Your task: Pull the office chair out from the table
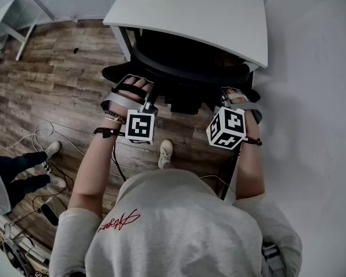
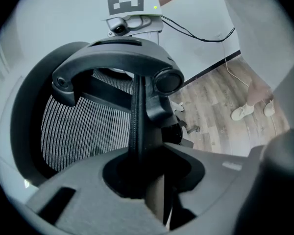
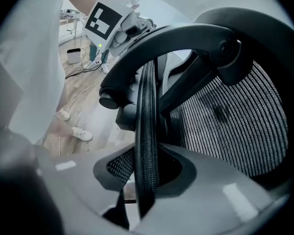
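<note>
A black office chair [image 1: 187,68] stands tucked under the white table [image 1: 219,16], its mesh back toward me. My left gripper [image 1: 148,101] is shut on the left edge of the backrest, and my right gripper [image 1: 226,101] is shut on the right edge. In the left gripper view, the thin backrest edge [image 2: 136,126] runs down between the jaws of the left gripper [image 2: 143,180], with the curved headrest bracket [image 2: 112,58] above. In the right gripper view, the mesh-covered edge [image 3: 148,131] sits clamped in the right gripper [image 3: 146,175].
The floor is wood, with loose cables [image 1: 43,133] at the left. Another person's legs [image 1: 20,175] stand at the left edge. A white wall [image 1: 317,108] runs close along the right. My own shoe [image 1: 166,153] is behind the chair. A second table's leg [image 1: 24,40] is at the far left.
</note>
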A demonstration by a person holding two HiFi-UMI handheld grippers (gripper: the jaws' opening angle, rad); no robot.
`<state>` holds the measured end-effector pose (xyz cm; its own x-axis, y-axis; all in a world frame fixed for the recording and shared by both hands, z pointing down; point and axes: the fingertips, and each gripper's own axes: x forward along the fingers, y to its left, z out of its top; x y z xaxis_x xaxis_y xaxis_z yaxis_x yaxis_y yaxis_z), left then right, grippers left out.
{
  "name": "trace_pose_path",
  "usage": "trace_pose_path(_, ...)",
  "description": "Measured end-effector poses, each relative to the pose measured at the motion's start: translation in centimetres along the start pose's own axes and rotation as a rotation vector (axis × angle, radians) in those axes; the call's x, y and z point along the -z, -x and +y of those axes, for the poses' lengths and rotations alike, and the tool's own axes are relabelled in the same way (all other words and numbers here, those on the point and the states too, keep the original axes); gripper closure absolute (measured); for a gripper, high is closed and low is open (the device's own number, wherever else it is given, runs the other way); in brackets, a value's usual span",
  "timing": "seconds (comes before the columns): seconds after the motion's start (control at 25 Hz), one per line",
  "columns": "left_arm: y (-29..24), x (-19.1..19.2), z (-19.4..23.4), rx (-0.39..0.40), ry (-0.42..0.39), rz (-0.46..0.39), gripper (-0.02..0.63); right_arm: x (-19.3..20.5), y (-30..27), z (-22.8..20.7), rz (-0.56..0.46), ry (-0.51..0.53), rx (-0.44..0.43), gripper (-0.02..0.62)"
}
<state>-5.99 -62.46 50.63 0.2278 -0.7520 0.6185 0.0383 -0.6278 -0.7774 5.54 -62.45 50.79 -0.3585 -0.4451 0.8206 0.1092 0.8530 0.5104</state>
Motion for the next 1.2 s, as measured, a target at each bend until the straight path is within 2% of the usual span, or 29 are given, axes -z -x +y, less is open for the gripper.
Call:
trace_pose_path(0.36, 0.8, -0.4, -0.7, 0.002, -0.002, -0.004, 0.511, -0.2, 0.5, 1.0, 0.01, -0.009, 0.011, 0.495)
trace_pose_path(0.68, 1.6, -0.3, -1.0, 0.01, -0.001, -0.01, 0.511, -0.6, 1.0, 1.4, 0.024, -0.046, -0.017, 0.491)
trace_pose_path(1.2, 2.7, 0.2, -1.9, -0.002, -0.012, -0.021, 0.511, -1.8, 1.4, 2.7, 0.032, -0.044, 0.005, 0.491)
